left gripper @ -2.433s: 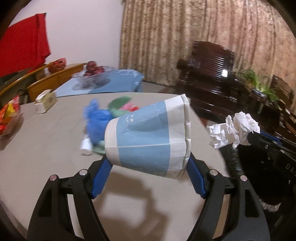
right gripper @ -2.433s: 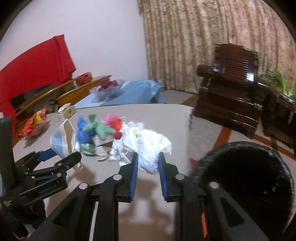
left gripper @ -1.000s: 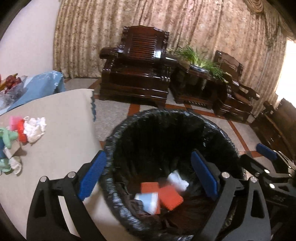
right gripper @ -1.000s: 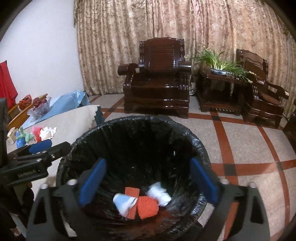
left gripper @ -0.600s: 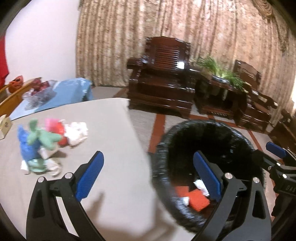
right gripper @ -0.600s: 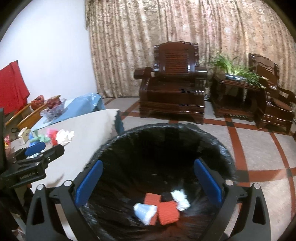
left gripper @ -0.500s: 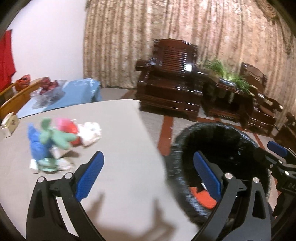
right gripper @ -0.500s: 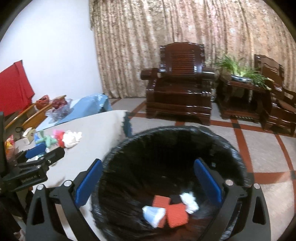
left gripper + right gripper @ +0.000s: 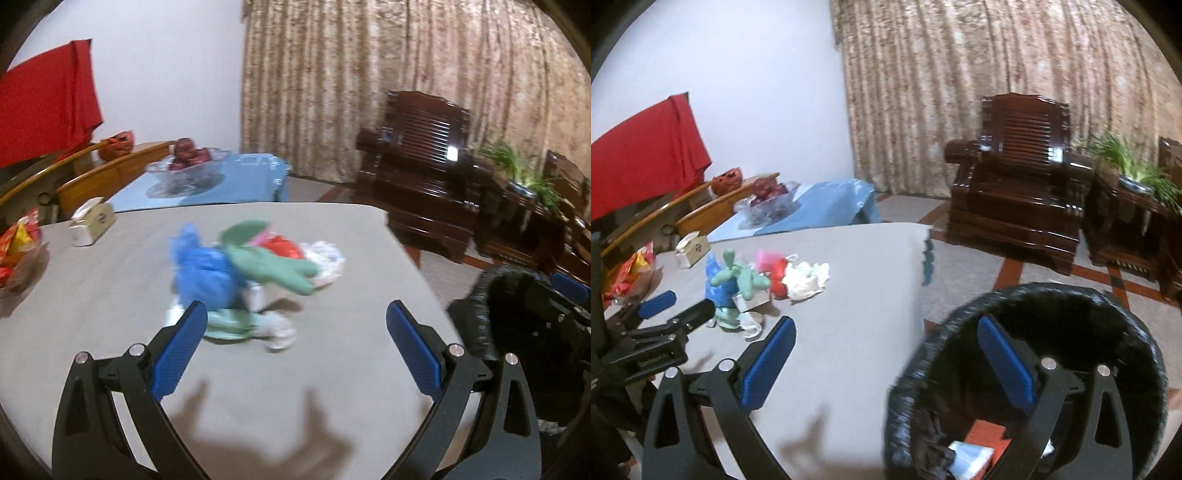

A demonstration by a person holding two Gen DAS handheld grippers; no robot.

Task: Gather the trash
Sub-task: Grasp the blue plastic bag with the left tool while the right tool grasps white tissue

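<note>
A pile of trash (image 9: pixel 255 273) lies on the grey table (image 9: pixel 332 369): blue, green, red and white crumpled pieces. It also shows in the right wrist view (image 9: pixel 757 284). My left gripper (image 9: pixel 293 347) is open and empty, just short of the pile. My right gripper (image 9: pixel 886 363) is open and empty, over the table edge and the rim of the black-lined bin (image 9: pixel 1108 306). The bin holds a blue-white cup (image 9: pixel 971 452) and an orange piece (image 9: pixel 984 430). The bin's rim (image 9: pixel 480 295) shows at the right of the left wrist view.
A tissue box (image 9: pixel 90 221) and a snack bag (image 9: pixel 18 243) sit at the table's left. A fruit bowl (image 9: pixel 186 162) stands on a blue-covered table behind. Dark wooden armchairs (image 9: pixel 1019 192) and a plant (image 9: pixel 1134 166) stand beyond the bin.
Both grippers let go of the cup and the white tissue into the bin and opened. Both have since swung left, from over the bin towards the table and the pile.
</note>
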